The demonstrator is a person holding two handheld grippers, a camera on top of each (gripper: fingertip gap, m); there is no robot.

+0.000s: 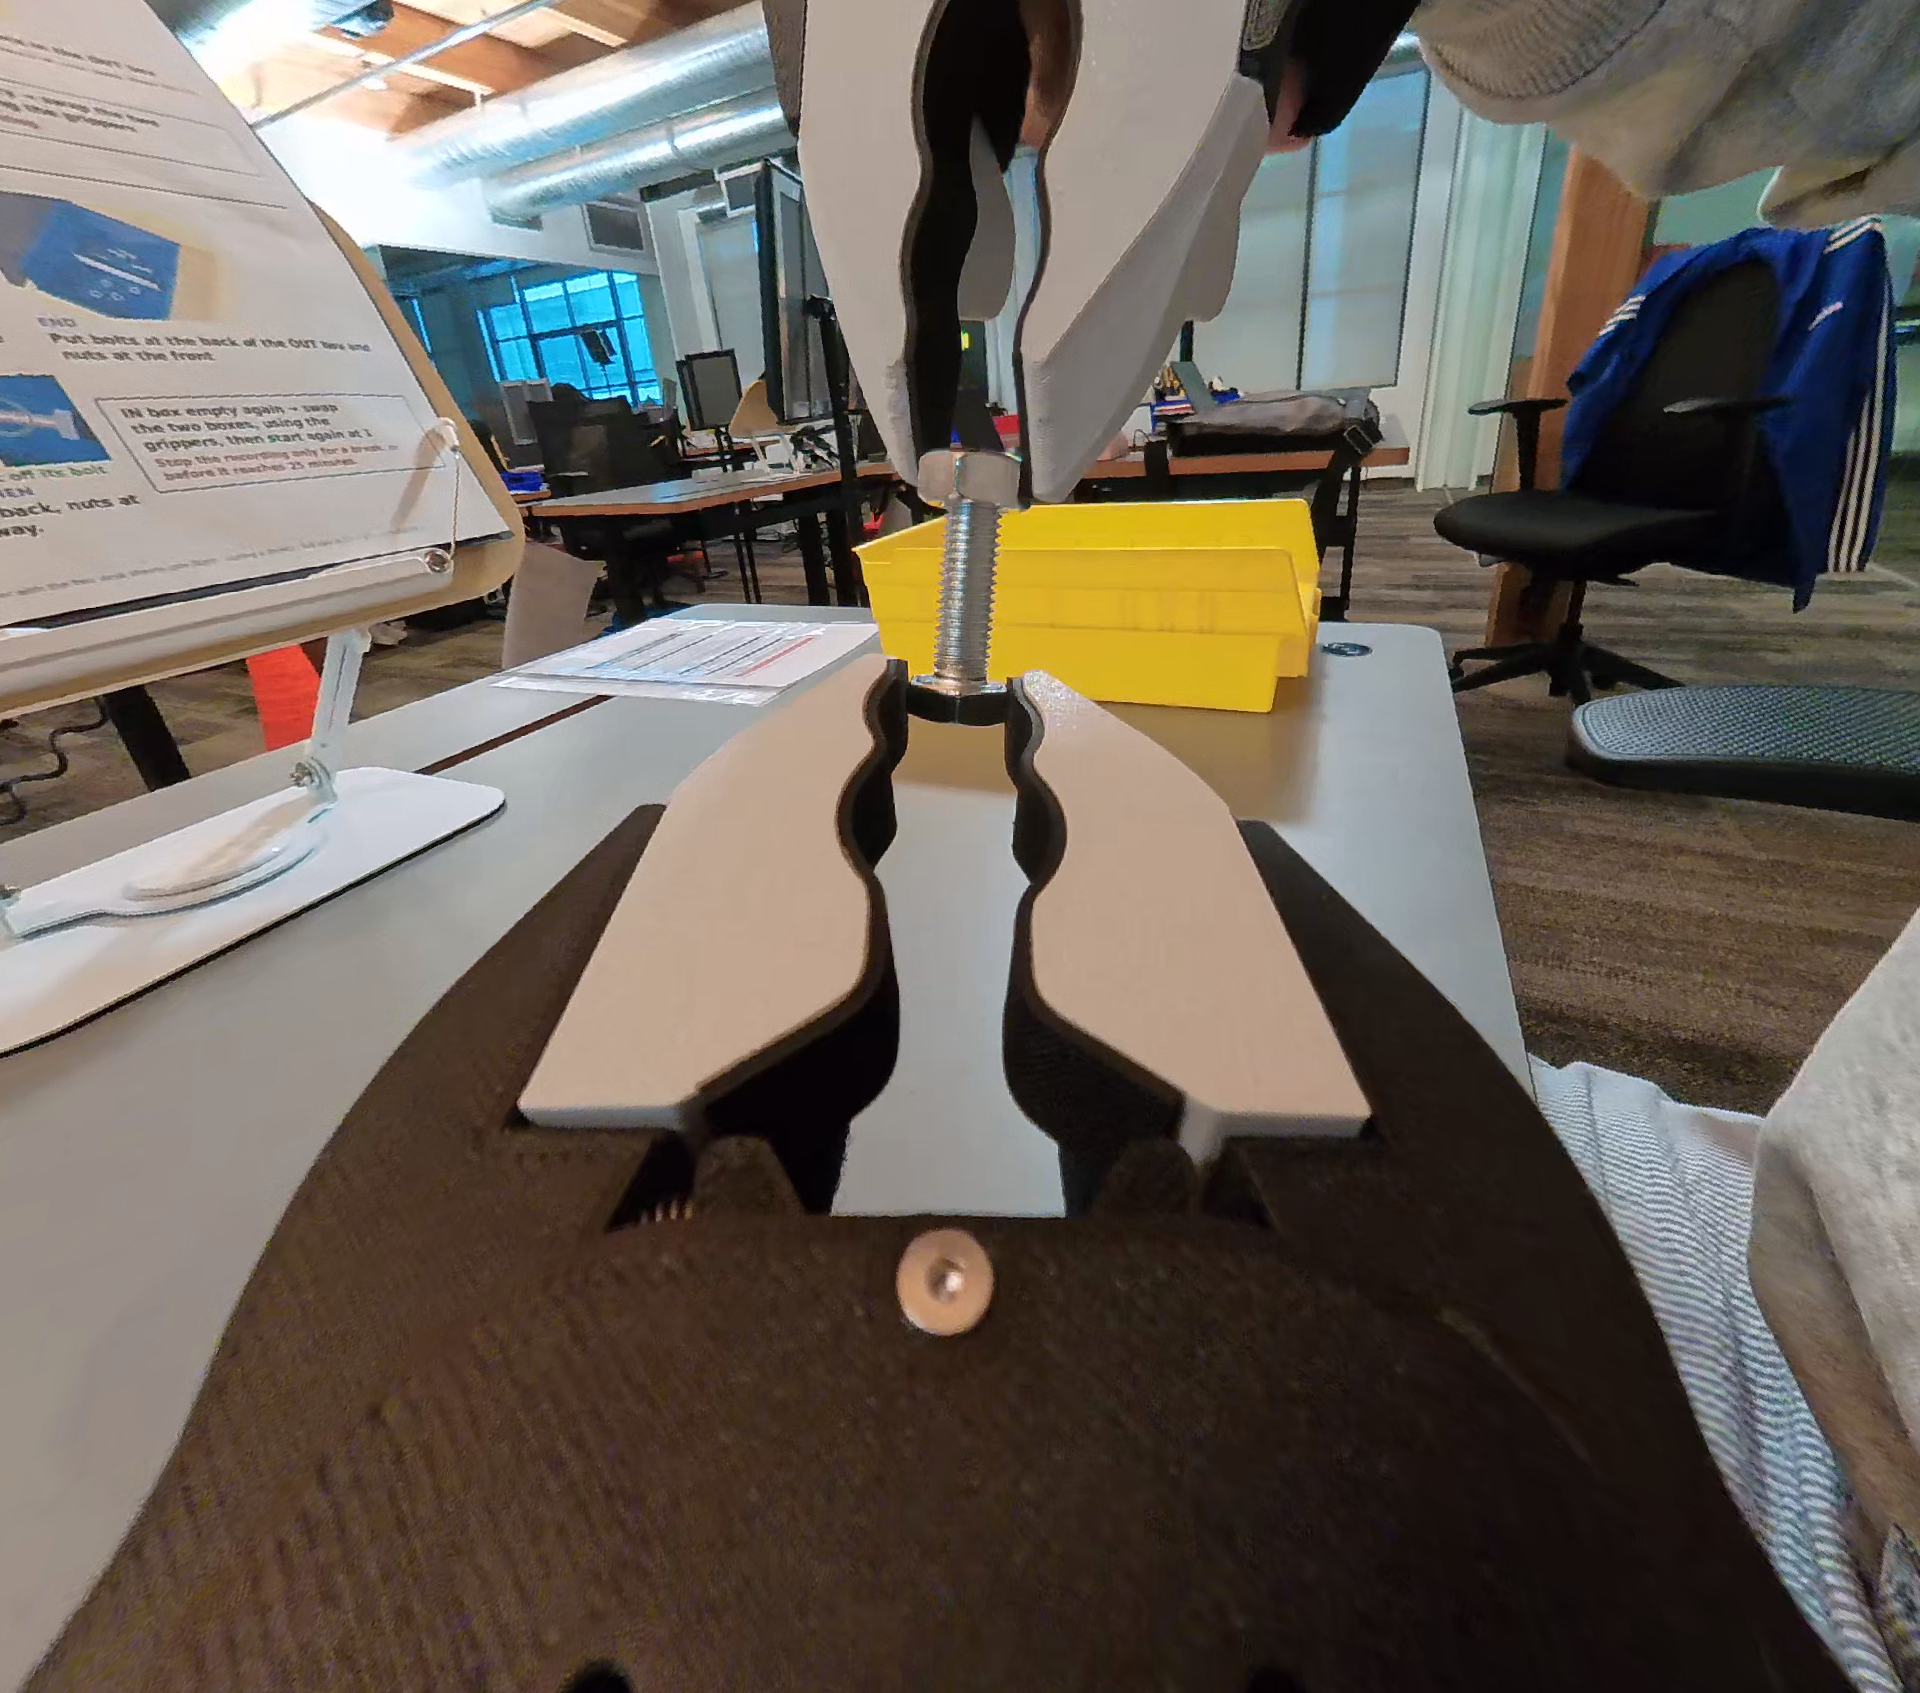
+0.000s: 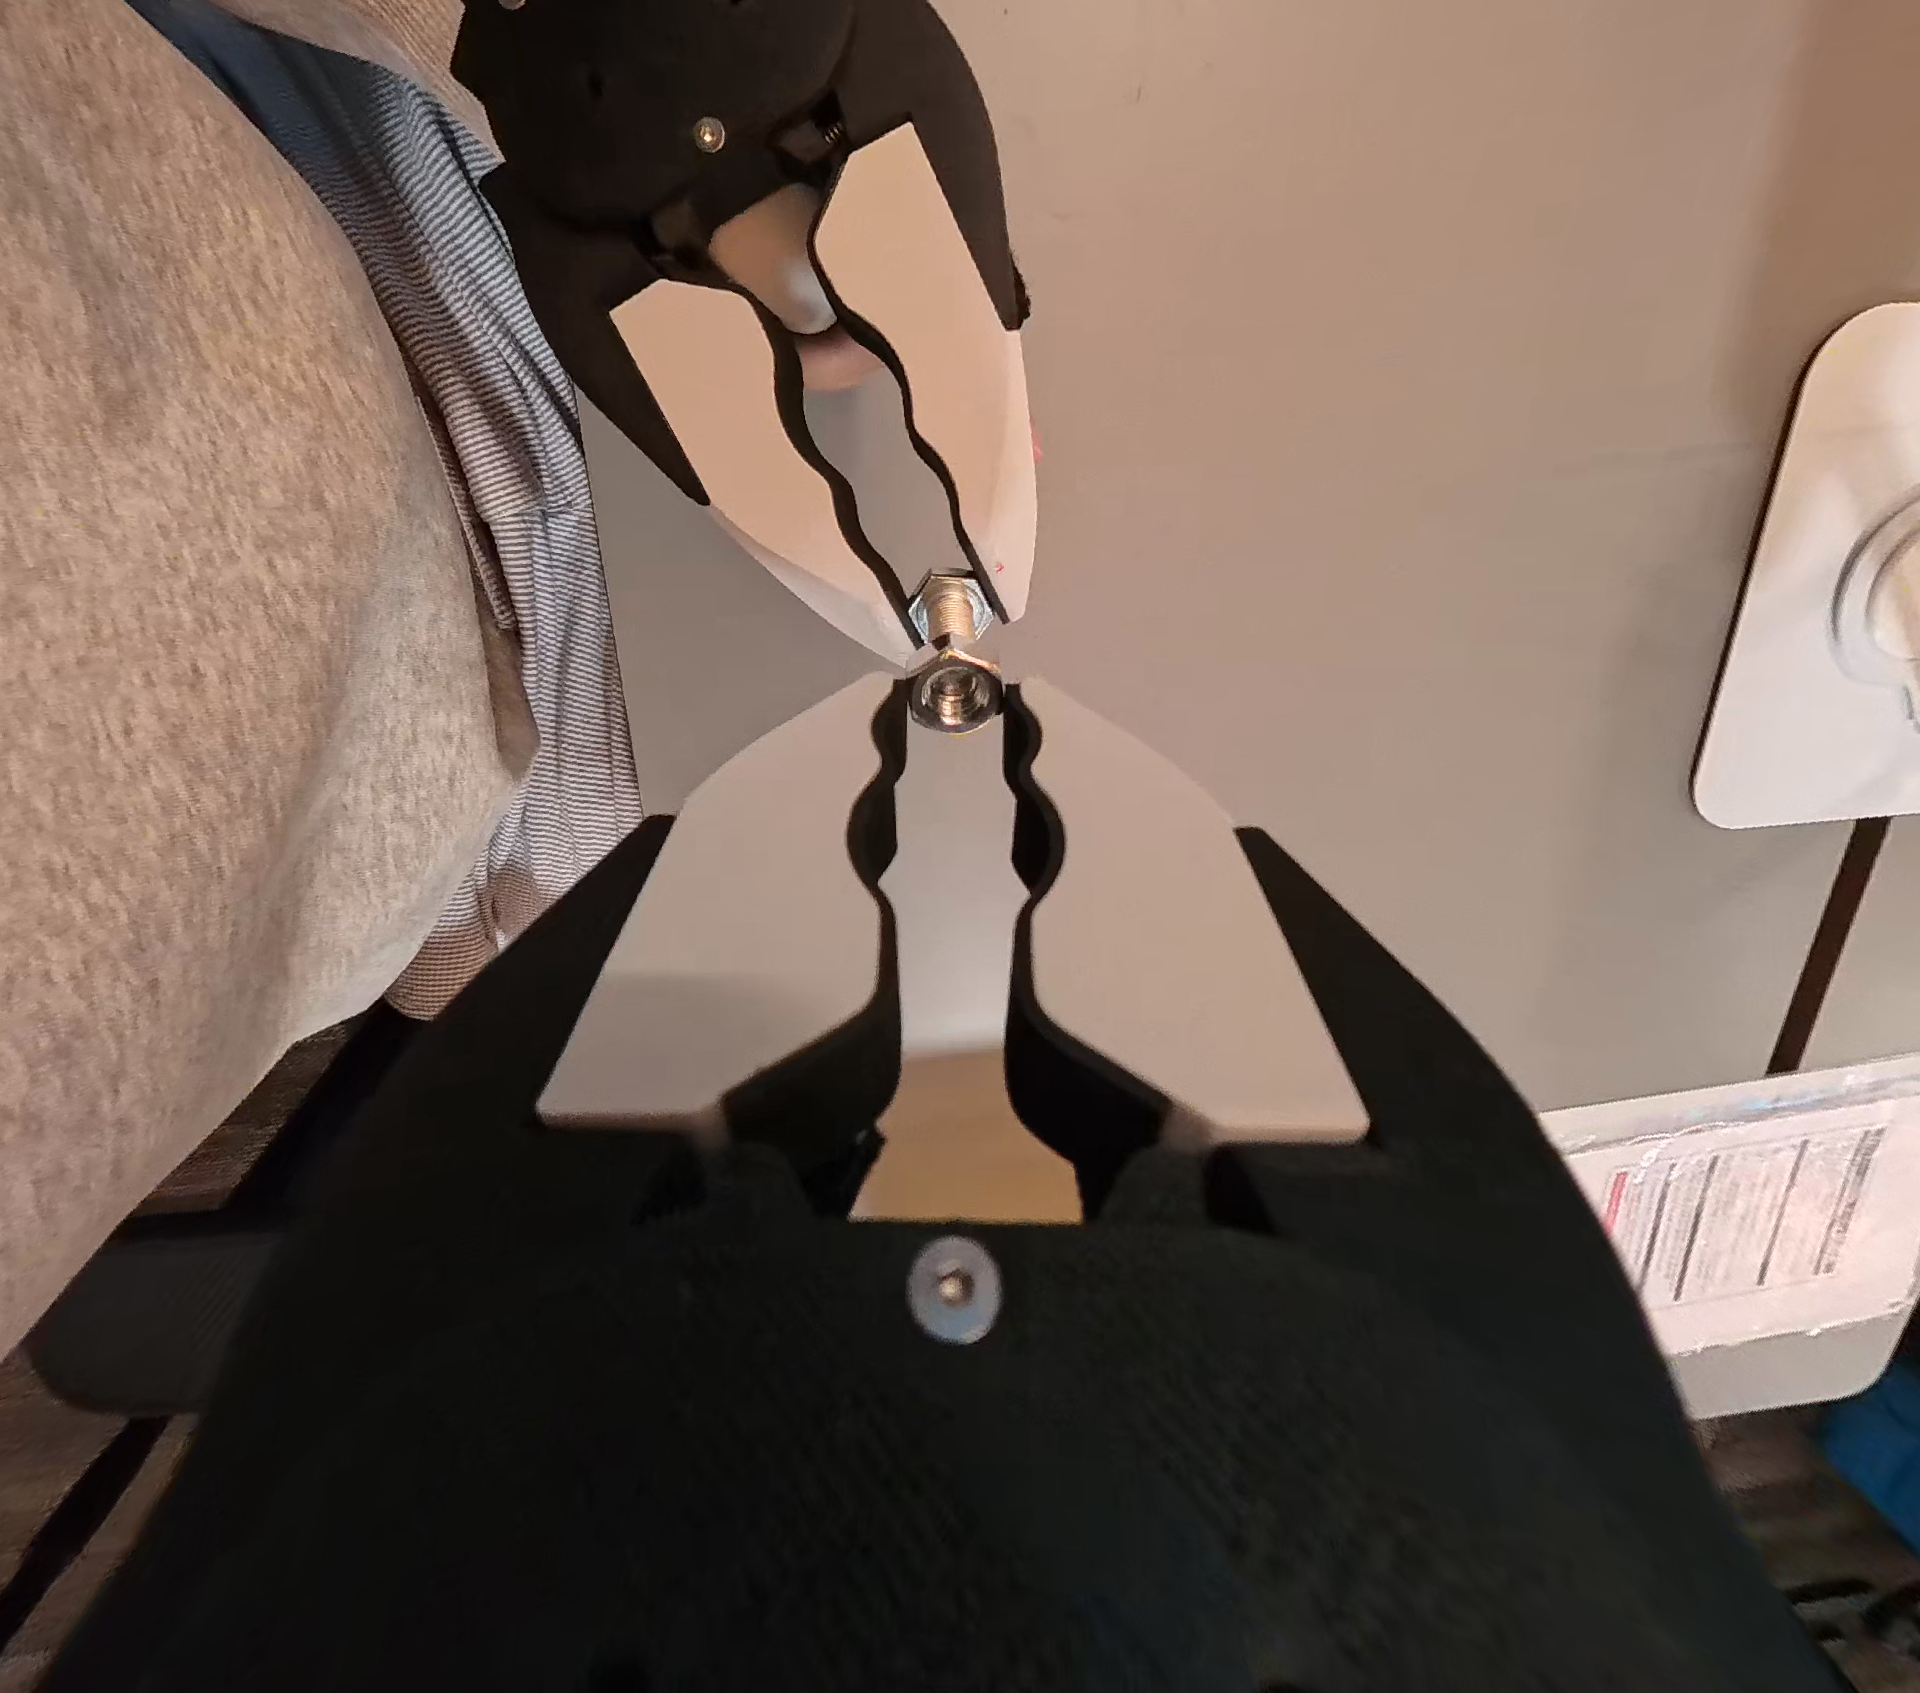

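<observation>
A silver bolt (image 1: 966, 583) stands upright above the grey table (image 1: 208, 1124), with a hex nut (image 1: 956, 705) threaded on its lower end. My left gripper (image 1: 956, 693) is shut on the nut. My right gripper (image 1: 971, 480) comes down from above and is shut on the bolt's hex head. In the right wrist view, my right gripper (image 2: 951, 693) holds the bolt head (image 2: 951, 701) seen end on. Just beyond it, the left gripper (image 2: 948, 609) pinches the nut (image 2: 940, 609).
A yellow bin (image 1: 1091, 594) sits behind the bolt at the table's far edge. A document stand (image 1: 208, 396) with a white base (image 1: 260, 864) stands on the left. A laminated sheet (image 1: 686, 656) lies beyond. An office chair (image 1: 1662, 480) is at right. My two grippers' fingertips are within a few centimetres of each other.
</observation>
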